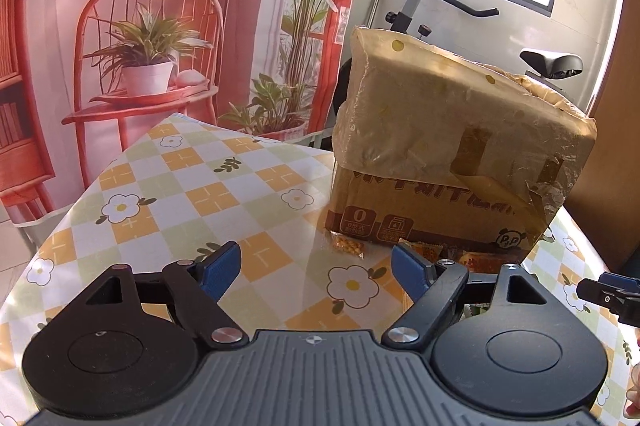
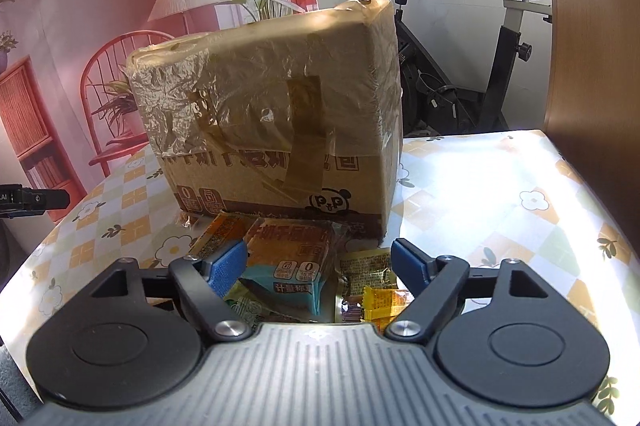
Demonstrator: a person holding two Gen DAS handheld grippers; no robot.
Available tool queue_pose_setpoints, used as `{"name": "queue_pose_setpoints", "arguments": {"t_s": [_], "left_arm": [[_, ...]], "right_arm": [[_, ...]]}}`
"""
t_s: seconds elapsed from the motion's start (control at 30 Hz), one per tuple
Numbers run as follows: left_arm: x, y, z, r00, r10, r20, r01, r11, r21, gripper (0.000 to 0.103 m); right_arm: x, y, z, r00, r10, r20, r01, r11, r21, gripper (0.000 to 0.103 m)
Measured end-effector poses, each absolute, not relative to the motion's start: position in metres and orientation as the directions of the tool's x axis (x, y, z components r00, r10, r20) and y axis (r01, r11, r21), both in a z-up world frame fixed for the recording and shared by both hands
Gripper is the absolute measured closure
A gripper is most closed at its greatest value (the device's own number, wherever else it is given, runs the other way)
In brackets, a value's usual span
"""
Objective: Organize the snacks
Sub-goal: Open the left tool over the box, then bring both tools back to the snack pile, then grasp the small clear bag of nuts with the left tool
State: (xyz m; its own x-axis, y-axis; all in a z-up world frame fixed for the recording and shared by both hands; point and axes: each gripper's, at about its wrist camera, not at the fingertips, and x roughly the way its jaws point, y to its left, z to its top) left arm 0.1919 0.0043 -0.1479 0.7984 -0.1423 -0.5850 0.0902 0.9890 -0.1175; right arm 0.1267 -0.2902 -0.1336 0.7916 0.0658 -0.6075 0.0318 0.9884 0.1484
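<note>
A taped brown cardboard box (image 1: 448, 154) stands on the checked flower tablecloth (image 1: 192, 186); it also fills the middle of the right wrist view (image 2: 272, 114). Several snack packets lie in front of it: an orange and teal packet (image 2: 288, 262), a yellow wrapped one (image 2: 384, 300), a printed olive one (image 2: 366, 268) and a small clear bag of yellow bits (image 1: 349, 247). My right gripper (image 2: 318, 264) is open above the packets, touching none. My left gripper (image 1: 316, 268) is open and empty over the cloth, left of the packets.
An exercise bike (image 2: 472, 78) stands behind the table by the window. A printed backdrop (image 1: 140, 46) with a chair and plants hangs at the left. A wooden panel (image 2: 596, 26) rises at the right. The table's far edge (image 2: 500, 134) lies behind the box.
</note>
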Motion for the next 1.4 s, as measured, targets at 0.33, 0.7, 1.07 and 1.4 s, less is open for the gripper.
{"name": "queue_pose_setpoints", "arguments": {"t_s": [0.33, 0.7, 1.07, 1.4], "left_arm": [[0.199, -0.008, -0.156, 0.807, -0.091, -0.583, 0.080, 0.996, -0.045, 0.019], [0.205, -0.018, -0.161, 0.798, -0.123, -0.591, 0.143, 0.990, -0.013, 0.020], [0.225, -0.017, -0.179, 0.765, -0.136, -0.629, 0.160, 0.987, -0.018, 0.032], [0.273, -0.024, -0.206, 0.708, -0.161, -0.688, 0.188, 0.982, -0.036, 0.039]], "right_arm": [[0.127, -0.296, -0.148, 0.781, 0.036, -0.624, 0.065, 0.988, 0.137, 0.021], [0.121, -0.306, -0.167, 0.772, -0.001, -0.635, 0.096, 0.989, 0.115, 0.021], [0.133, -0.316, -0.177, 0.757, -0.023, -0.653, 0.090, 0.993, 0.070, 0.031], [0.159, -0.314, -0.200, 0.752, -0.054, -0.657, 0.109, 0.993, 0.043, 0.032]]}}
